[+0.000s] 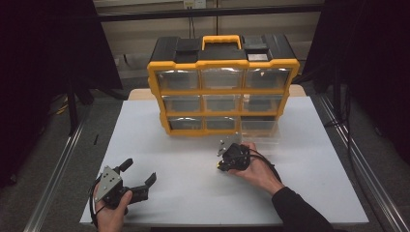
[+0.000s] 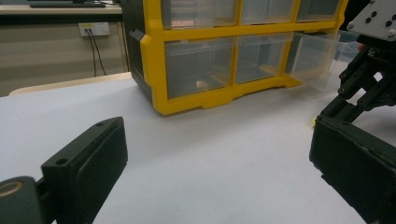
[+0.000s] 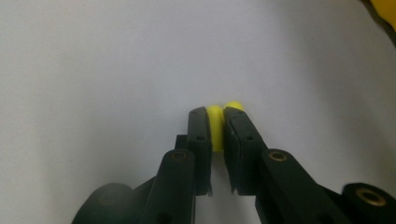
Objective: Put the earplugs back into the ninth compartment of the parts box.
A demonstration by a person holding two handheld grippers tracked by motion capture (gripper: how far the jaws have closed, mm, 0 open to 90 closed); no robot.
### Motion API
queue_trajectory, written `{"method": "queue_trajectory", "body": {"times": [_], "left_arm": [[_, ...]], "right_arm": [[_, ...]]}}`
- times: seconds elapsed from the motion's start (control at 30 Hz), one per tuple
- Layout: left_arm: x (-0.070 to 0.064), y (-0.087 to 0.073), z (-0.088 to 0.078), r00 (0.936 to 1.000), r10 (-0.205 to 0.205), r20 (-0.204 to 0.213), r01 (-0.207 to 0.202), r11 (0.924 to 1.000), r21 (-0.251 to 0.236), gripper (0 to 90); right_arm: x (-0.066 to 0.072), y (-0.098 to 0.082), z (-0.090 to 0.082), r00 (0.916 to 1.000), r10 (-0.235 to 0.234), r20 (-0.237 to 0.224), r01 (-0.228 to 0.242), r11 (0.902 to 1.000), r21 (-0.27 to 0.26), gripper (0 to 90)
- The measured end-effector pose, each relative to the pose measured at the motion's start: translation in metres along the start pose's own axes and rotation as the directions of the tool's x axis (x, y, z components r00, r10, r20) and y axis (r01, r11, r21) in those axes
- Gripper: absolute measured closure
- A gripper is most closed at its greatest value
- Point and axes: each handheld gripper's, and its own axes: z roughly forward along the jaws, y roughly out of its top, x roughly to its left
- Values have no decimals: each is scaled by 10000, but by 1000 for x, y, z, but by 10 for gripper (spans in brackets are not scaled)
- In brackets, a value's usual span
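Readable text: none in any view.
Yellow-and-black plastic drawer cabinet: no brand, number or label can be made out on its frame or clear drawers.
Small grey plate on the cabinet's black top, right of the yellow handle: too small and blurred to read.

Bare white table lies open between the left gripper and the right gripper, and on all sides of each. Beyond the right gripper, the yellow organiser blocks passage; its pulled-out clear drawer projects towards that gripper, standing just beyond it
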Motion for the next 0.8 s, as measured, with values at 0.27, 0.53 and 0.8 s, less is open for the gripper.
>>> {"method": "queue_trajectory", "body": {"times": [0.27,0.53,0.8], "left_arm": [[-1,0,0,10000,-61,-28,61,10000,-36,43],[0,0,0,10000,1,-7,-1,10000,-6,43],[0,0,0,10000,-5,-2,5,10000,-2,43]], "right_arm": [[-1,0,-2,9999,-98,-55,96,9995,-302,810],[0,0,-7,9999,-102,36,104,9986,-518,812],[-1,-2,-13,10000,26,54,-22,9966,-823,816]]}}
